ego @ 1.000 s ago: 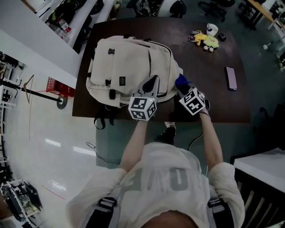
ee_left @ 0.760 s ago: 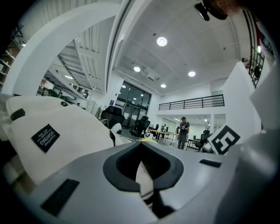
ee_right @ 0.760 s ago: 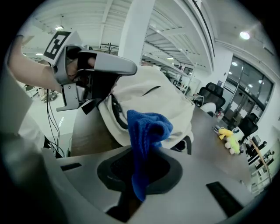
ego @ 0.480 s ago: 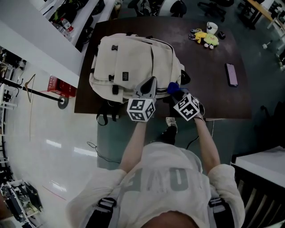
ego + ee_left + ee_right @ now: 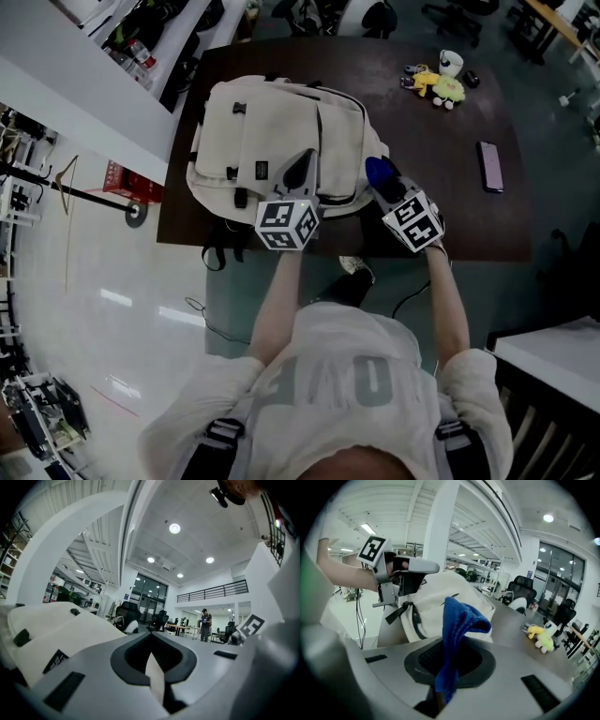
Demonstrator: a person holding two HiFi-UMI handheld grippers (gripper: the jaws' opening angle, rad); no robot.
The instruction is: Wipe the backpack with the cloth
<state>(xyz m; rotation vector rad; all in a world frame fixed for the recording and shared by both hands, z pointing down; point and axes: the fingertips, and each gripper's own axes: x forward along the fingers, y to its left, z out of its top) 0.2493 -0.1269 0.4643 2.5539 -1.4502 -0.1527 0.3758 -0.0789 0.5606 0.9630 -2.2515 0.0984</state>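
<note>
A cream backpack lies flat on the dark table, at its left half. My left gripper rests on the backpack's near edge, shut on a pale strip of its fabric. The right gripper hovers just right of the backpack, over the table. It is shut on a blue cloth that sticks up out of the jaws and droops at the top. In the right gripper view the backpack lies left of the cloth, with the left gripper on it.
A phone lies at the table's right side. A yellow plush toy and a white cup sit at the far right. Shelves with clutter run along the left. A red box stands on the floor.
The right gripper with the cloth swung left toward the backpack, then back out to the right. The left gripper shifted slightly left and stays on the backpack.
</note>
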